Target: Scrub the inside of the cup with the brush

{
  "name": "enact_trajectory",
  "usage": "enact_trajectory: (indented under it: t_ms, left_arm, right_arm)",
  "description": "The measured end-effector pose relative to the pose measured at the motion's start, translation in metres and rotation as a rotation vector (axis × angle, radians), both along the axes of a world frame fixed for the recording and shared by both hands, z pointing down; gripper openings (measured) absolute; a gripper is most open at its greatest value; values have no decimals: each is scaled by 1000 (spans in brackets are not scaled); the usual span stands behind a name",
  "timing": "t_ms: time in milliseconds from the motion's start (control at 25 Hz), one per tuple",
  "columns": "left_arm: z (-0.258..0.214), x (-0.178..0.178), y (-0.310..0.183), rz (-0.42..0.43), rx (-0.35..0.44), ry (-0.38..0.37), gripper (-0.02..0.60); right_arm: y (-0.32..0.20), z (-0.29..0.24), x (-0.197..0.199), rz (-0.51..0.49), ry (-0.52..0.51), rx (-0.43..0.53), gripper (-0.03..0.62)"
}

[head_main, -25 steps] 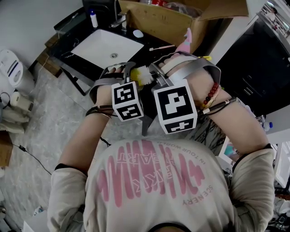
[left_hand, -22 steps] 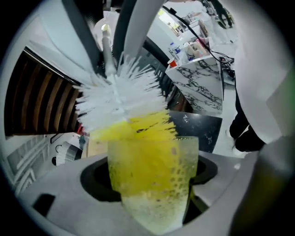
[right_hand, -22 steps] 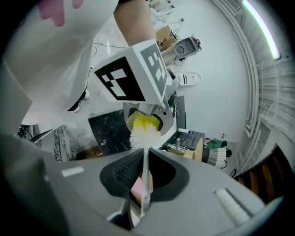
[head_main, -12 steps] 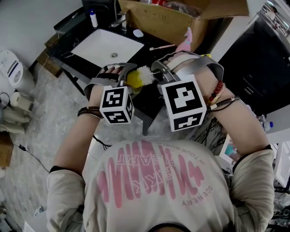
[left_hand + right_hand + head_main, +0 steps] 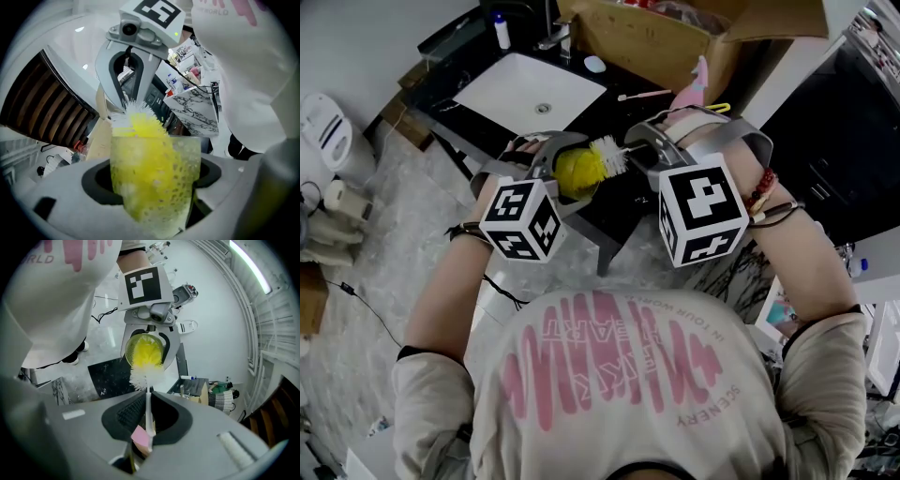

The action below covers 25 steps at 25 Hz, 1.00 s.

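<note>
My left gripper (image 5: pixel 557 161) is shut on a clear dimpled cup (image 5: pixel 577 172), held on its side with the mouth toward the right. In the left gripper view the cup (image 5: pixel 157 180) fills the space between the jaws. My right gripper (image 5: pixel 643 150) is shut on the thin white handle (image 5: pixel 148 414) of a bottle brush. Its yellow tip is inside the cup (image 5: pixel 143 350); the white bristles (image 5: pixel 608 155) stick out at the rim. Both grippers face each other above the black counter's edge.
A white sink (image 5: pixel 530 94) with a faucet (image 5: pixel 553 37) lies beyond the grippers in a black counter (image 5: pixel 614 202). An open cardboard box (image 5: pixel 647 42) and a pink object (image 5: pixel 696 86) stand behind. A dark cabinet (image 5: pixel 844 141) is at right, marbled floor (image 5: pixel 384 244) at left.
The left gripper has swung left and away from the right one, turning the cup so more of its yellow inside shows. The brush head stays in the cup's mouth.
</note>
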<state>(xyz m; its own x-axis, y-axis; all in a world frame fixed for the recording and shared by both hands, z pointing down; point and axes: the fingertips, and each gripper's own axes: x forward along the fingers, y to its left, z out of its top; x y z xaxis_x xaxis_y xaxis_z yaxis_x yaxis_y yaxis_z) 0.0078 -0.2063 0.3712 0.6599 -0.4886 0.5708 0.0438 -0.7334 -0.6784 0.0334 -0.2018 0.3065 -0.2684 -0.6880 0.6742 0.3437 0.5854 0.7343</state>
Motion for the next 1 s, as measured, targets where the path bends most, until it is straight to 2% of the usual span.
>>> enact_trajectory:
  t_ms: [320,720,1000]
  left_arm:
    - [-6,0,-1,-34,-44,86,402]
    - [-27,8,-4,-103,-166,284,403]
    - [-31,6,-7,-155,-212,367,402]
  right_arm:
    - [-2,2,2,18,-44,-7,48]
    - [0,-4,8,54,-93,-4,48]
    - [3,-1,7,66,-114,-9,48]
